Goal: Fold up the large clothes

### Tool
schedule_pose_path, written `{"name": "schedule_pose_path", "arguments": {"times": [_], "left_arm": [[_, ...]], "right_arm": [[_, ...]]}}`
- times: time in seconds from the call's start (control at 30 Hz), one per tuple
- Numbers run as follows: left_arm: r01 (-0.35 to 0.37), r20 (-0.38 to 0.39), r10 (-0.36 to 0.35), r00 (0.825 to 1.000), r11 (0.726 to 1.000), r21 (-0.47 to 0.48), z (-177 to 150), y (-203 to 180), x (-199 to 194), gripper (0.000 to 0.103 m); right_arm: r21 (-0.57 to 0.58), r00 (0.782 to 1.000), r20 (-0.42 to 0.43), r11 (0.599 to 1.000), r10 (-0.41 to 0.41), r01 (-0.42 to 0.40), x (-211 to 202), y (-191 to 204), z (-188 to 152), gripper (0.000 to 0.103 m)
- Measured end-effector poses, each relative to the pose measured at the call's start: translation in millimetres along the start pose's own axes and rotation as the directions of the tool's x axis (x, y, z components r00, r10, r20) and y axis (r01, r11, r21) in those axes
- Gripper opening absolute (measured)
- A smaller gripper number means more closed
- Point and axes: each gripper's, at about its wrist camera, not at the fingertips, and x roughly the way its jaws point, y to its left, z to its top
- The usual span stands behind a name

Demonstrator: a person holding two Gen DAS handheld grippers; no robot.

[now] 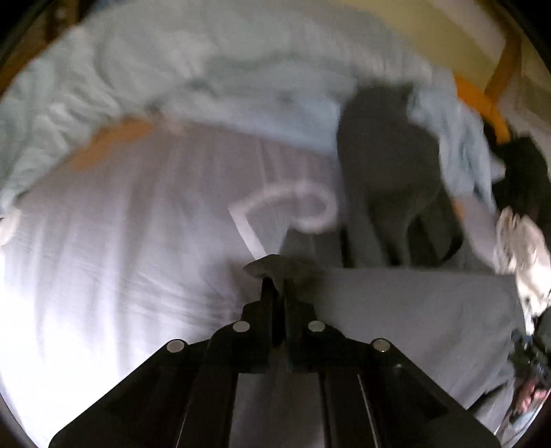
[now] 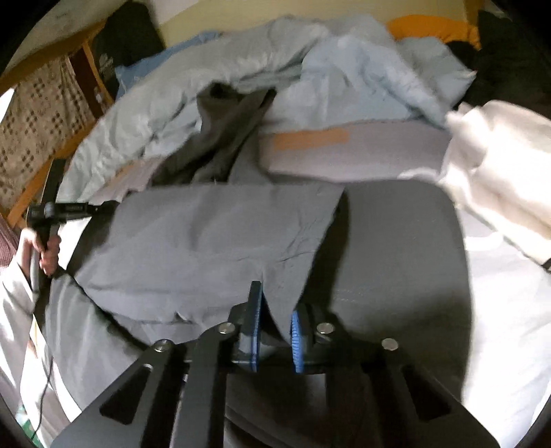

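Grey trousers (image 1: 413, 303) lie across a bed, their legs (image 1: 382, 158) running away towards the bedding. A white drawstring (image 1: 310, 206) curls on the sheet near the waist. My left gripper (image 1: 277, 275) is shut on a corner of the grey cloth. In the right wrist view the trousers (image 2: 206, 241) hang as a raised fold. My right gripper (image 2: 275, 320) has its blue pads (image 2: 255, 324) closed on a pointed edge of that fold. The left gripper (image 2: 110, 205) grips the fold's far left corner there, held by a hand (image 2: 48, 248).
White sheet (image 1: 103, 275) covers the bed. A rumpled light blue duvet (image 2: 361, 69) and an orange pillow (image 2: 430, 31) lie behind the trousers. A white garment (image 2: 499, 165) sits at the right. A wooden frame (image 2: 34, 186) stands at the left.
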Motion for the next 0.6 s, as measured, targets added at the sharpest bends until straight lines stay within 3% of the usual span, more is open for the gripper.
{"name": "schedule_pose_path", "arguments": {"times": [0.07,0.13,0.3,0.37,0.43,0.47,0.5,0.57,0.6], "left_arm": [[-0.072,0.127,0.074,0.989,0.997,-0.019,-0.6,4.6,-31.5,0.003],[-0.179,0.204,0.182,0.962,0.983,-0.033,-1.4,13.3,-49.0,0.003],[-0.252,0.186,0.264,0.947,0.964,-0.083,-6.3,39.4,-44.9,0.002],[-0.324,0.193,0.331,0.924,0.944,-0.067,-11.0,41.6,-40.7,0.001],[-0.251,0.194,0.254,0.947,0.967,-0.041,-14.4,43.6,-40.7,0.002],[-0.192,0.205,0.19,0.96,0.981,-0.013,-16.4,41.9,-44.9,0.005],[-0.162,0.22,0.157,0.963,0.987,0.006,-17.1,39.1,-48.7,0.01],[-0.138,0.243,0.126,0.962,0.99,0.035,-18.3,33.9,-59.4,0.066],[-0.135,0.265,0.121,0.957,0.99,0.037,-19.5,32.2,-65.1,0.071]], "right_arm": [[-0.012,1.0,0.016,1.0,-0.004,0.004,-12.2,4.7,2.0,0.013],[-0.055,0.999,0.034,0.998,-0.01,0.012,-24.1,16.7,-0.5,0.013],[-0.131,0.996,-0.014,0.988,-0.088,0.086,-6.9,42.1,-10.3,0.014],[-0.145,0.989,-0.03,0.98,-0.142,0.136,4.9,45.0,-14.5,0.039],[-0.137,0.982,-0.021,0.974,-0.187,0.182,9.2,42.1,-18.2,0.061],[-0.129,0.981,-0.005,0.973,-0.195,0.193,8.2,39.0,-18.4,0.065],[-0.122,0.983,0.003,0.976,-0.182,0.181,6.1,34.9,-17.2,0.065],[-0.099,0.989,0.004,0.984,-0.15,0.15,3.7,27.0,-11.4,0.065],[-0.07,0.99,0.016,0.987,-0.142,0.143,1.9,21.6,-5.7,0.066]]}}
